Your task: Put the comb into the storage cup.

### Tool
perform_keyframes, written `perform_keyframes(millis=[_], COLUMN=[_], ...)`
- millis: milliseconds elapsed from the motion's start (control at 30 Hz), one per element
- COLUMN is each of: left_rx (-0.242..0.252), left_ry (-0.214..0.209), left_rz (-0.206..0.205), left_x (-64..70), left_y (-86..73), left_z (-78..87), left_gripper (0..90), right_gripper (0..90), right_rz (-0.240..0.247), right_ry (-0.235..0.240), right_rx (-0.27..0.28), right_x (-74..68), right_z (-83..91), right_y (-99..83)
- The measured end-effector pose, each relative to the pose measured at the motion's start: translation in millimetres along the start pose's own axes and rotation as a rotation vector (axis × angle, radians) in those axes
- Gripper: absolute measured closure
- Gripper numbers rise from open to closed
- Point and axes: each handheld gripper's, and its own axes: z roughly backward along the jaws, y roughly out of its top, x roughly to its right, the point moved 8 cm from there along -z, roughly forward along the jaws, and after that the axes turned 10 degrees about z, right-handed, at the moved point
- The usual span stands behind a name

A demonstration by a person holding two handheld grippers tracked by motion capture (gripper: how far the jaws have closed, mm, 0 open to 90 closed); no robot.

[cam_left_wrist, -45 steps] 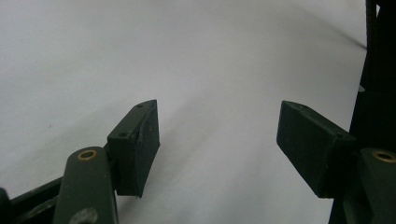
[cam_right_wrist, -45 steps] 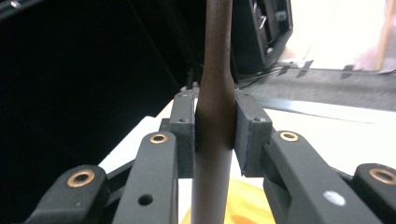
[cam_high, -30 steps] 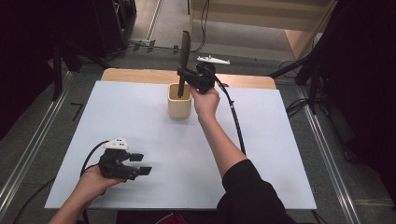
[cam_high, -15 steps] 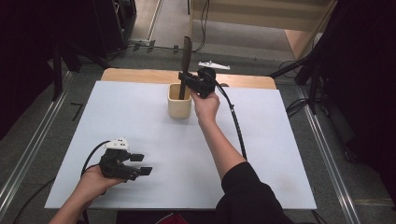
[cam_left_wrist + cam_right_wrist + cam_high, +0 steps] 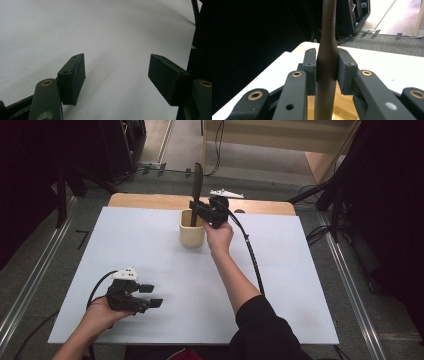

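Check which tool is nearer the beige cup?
Right. The right tool is just above the beige cup, shut on the dark utensil standing in it. The left tool is open, far off near the table's front-left.

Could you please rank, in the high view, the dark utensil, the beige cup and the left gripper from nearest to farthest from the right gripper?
1. The dark utensil: clamped between the fingers of the right gripper, standing upright in the cup.
2. The beige cup: just below and left of that gripper, at the table's far middle.
3. The left gripper: open, far off at the near left.
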Motion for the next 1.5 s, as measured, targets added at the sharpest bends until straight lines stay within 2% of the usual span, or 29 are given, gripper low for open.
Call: perform_keyframes(millis=[600,867,1000,1033,1100,1133,1167,1267,1367,1500], left_rx=[0.002,0.004,0.007,0.007,0.012,0.013,0.012,0.01,0.013,0.007], left_ry=[-0.001,0.0,0.001,0.001,0.0,0.0,0.0,0.005,0.005,0.006], left_rz=[-0.004,-0.004,-0.003,-0.004,-0.005,-0.005,-0.004,-0.008,-0.006,-0.007], left_x=[1.2,1.2,1.2,1.2,1.4,1.4,1.5,1.9,1.8,1.2], left_y=[0.5,0.8,1.3,1.4,1.6,1.8,1.8,1.6,2.3,2.3], left_z=[-0.1,0.1,0.1,0.3,0.4,0.4,0.3,0.3,-0.4,-1.1], left_gripper=[31.2,31.2,31.3,31.2,31.2,31.2,31.2,31.2,31.2,31.2], right_gripper=[69.8,69.8,68.6,61.0,34.9,30.5,27.4,22.5,22.2,21.5], right_rz=[0.029,0.019,0.039,0.04,0.062,0.078,0.091,0.078,0.048,0.034], right_ry=[0.003,-0.003,-0.011,-0.019,-0.012,-0.031,-0.039,-0.078,-0.066,-0.034], right_rx=[-0.023,-0.024,-0.031,-0.03,0.008,0.007,0.006,0.012,-0.003,-0.02], right_x=[-2.0,-1.9,-2.5,-2.8,-4.7,-4.3,-4.1,-0.4,3.5,4.8], right_z=[-0.7,0.0,0.4,1.7,5.6,7.5,9.6,16.2,20.3,26.6], right_y=[-13.4,-19.7,-21.9,-22.1,-18.5,-17.4,-16.9,-16.6,-18.4,-20.9])
